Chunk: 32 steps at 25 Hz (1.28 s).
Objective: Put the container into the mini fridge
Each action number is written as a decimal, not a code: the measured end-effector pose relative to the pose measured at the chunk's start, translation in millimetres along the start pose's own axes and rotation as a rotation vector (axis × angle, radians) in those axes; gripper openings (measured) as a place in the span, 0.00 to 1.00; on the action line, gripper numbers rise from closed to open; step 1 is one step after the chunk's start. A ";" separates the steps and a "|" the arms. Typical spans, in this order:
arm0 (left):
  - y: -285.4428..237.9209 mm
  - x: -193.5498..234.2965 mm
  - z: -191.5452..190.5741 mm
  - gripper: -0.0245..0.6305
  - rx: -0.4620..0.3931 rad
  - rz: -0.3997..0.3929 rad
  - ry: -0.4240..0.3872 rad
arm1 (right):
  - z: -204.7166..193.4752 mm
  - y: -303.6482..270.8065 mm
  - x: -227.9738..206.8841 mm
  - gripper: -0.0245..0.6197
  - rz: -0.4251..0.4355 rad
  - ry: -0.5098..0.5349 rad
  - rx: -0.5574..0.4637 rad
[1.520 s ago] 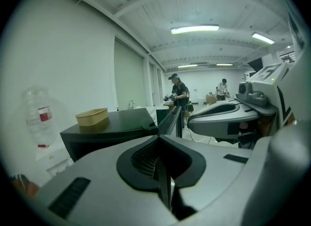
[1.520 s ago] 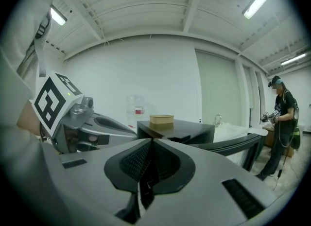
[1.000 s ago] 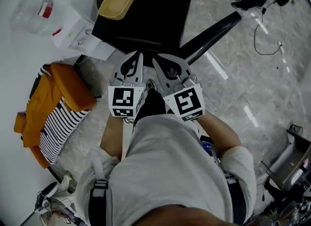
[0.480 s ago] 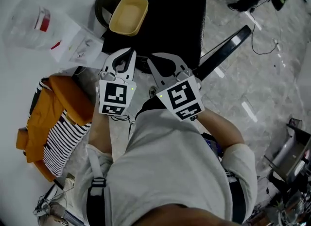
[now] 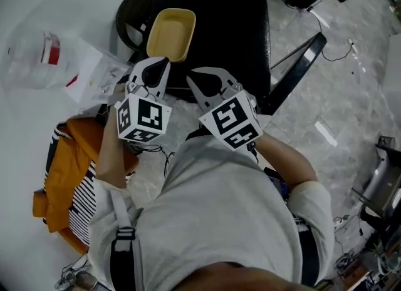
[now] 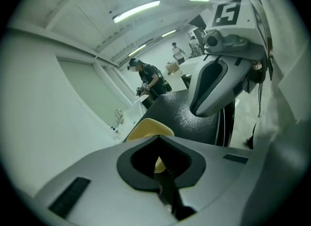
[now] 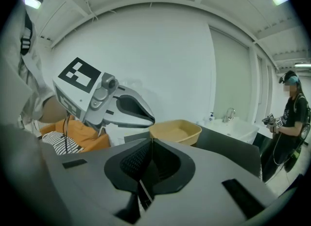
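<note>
A shallow yellow container [image 5: 170,33] sits on the near left part of the black mini fridge top [image 5: 232,30]. My left gripper [image 5: 160,66] is shut and empty, its tip just short of the container's near edge. My right gripper [image 5: 195,78] is also shut and empty, beside the left one and a little further back. In the left gripper view the container [image 6: 150,128] lies just ahead of the closed jaws, with the right gripper [image 6: 218,81] to the right. In the right gripper view the container [image 7: 176,131] stands ahead, with the left gripper [image 7: 124,111] on its left.
An orange and striped garment [image 5: 72,171] lies on the floor at left. A clear plastic jug [image 5: 37,52] and white papers [image 5: 94,74] are near it. A dark bar [image 5: 294,64] slants off the fridge's right side. A person [image 7: 289,123] stands by a sink [image 7: 238,128].
Both grippers have moved forward toward the yellow container. The left one has swung left and now ends just short of it. Both stayed shut.
</note>
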State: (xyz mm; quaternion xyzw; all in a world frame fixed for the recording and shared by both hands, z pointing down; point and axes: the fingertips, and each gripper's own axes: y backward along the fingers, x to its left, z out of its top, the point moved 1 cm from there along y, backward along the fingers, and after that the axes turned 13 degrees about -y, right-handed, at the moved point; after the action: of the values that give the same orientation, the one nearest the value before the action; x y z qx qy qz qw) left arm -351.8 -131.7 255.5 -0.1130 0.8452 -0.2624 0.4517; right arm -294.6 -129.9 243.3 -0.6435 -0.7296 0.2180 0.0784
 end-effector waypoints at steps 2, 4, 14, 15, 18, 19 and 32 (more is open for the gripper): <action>-1.7 3.9 -11.3 0.06 0.027 -0.063 -0.188 | 1.6 -4.7 0.5 0.10 0.003 -0.007 0.001; 0.5 2.0 -23.3 0.06 0.043 -0.170 -0.365 | 2.1 -8.9 0.2 0.10 -0.002 -0.013 0.004; 0.5 -6.4 -44.9 0.06 0.066 -0.529 -0.465 | -2.8 -20.3 -1.5 0.10 -0.010 -0.023 0.031; -0.5 -5.8 -44.1 0.06 0.065 -0.543 -0.461 | -3.7 -20.6 -1.7 0.10 -0.011 -0.023 0.034; -4.5 0.8 -42.3 0.07 0.066 -0.543 -0.468 | -5.5 -20.7 -2.9 0.10 -0.011 -0.023 0.039; -6.1 3.0 -42.1 0.10 0.066 -0.538 -0.471 | -5.7 -20.6 -3.3 0.10 -0.011 -0.024 0.039; -21.2 -15.7 -55.0 0.21 0.102 -0.645 -0.497 | -13.4 -20.5 -5.0 0.10 -0.004 -0.041 0.049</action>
State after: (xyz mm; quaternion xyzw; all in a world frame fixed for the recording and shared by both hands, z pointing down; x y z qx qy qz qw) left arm -389.2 -124.0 303.1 -0.4096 0.6175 -0.3968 0.5417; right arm -307.0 -133.4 264.7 -0.6354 -0.7267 0.2486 0.0797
